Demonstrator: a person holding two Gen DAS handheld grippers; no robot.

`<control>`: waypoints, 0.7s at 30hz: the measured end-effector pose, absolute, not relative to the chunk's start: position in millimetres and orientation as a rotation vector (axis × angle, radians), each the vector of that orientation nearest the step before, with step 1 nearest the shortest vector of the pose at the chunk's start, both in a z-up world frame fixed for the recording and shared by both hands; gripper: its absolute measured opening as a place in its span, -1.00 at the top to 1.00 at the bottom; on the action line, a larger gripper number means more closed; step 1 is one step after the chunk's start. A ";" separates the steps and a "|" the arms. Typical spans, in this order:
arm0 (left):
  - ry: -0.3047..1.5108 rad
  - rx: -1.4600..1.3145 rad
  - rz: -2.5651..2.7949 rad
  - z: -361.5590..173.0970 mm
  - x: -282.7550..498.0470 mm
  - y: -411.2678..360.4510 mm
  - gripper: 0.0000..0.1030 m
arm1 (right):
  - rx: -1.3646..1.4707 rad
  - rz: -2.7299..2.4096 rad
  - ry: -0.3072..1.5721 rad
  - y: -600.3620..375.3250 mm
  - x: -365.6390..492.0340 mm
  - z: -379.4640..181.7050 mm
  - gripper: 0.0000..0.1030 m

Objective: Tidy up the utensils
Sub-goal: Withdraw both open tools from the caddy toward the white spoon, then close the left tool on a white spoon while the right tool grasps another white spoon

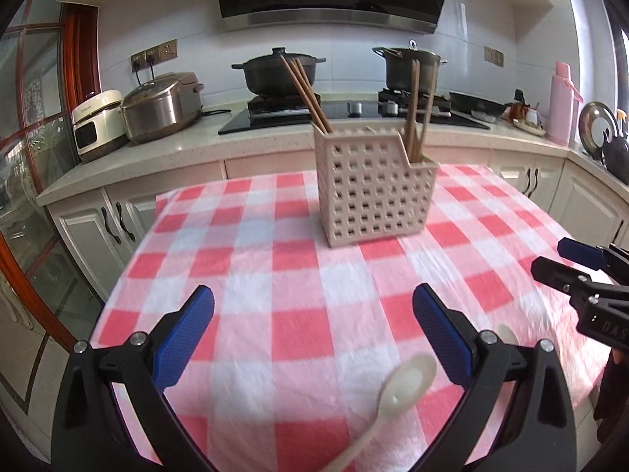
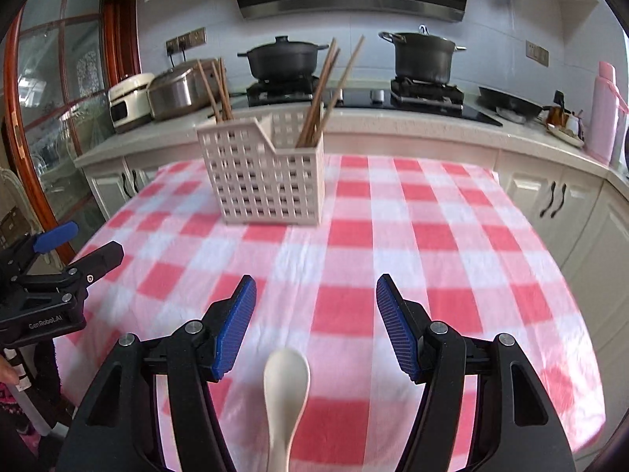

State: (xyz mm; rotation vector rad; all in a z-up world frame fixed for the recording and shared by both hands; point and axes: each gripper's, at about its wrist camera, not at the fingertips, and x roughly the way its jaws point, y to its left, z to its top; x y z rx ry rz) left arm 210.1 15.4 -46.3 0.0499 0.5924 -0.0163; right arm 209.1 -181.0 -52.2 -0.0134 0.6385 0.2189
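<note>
A beige perforated utensil holder [image 1: 375, 187] stands on the red-and-white checked tablecloth [image 1: 275, 275], with wooden chopsticks [image 1: 304, 92] upright in its compartments; it also shows in the right wrist view [image 2: 267, 173]. A cream plastic spoon [image 1: 397, 389] lies on the cloth near my left gripper's right finger. In the right wrist view a cream spoon [image 2: 285, 385] lies below and between my fingers. My left gripper [image 1: 313, 334] is open and empty above the cloth. My right gripper [image 2: 316, 326] is open and empty, and appears at the left view's right edge [image 1: 582, 271].
Behind the table runs a counter with a stove, two black pots [image 1: 279, 70], a rice cooker [image 1: 161, 106], a pink bottle [image 1: 562, 102] and white cabinets below. A glass door with a red frame [image 1: 31, 157] stands to the left.
</note>
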 end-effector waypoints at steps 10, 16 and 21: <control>0.640 0.081 -0.022 -84.6 187.9 0.0 -0.90 | -0.007 0.242 0.751 -174.2 192.6 -97.1 -0.18; 0.655 0.097 -0.039 -92.3 186.3 -3.6 -0.90 | 0.000 0.251 0.816 -168.5 203.6 -109.0 -0.18; 0.654 0.092 -0.050 -94.0 186.4 -4.6 -0.90 | -0.012 0.267 0.857 -162.6 211.9 -115.5 -0.18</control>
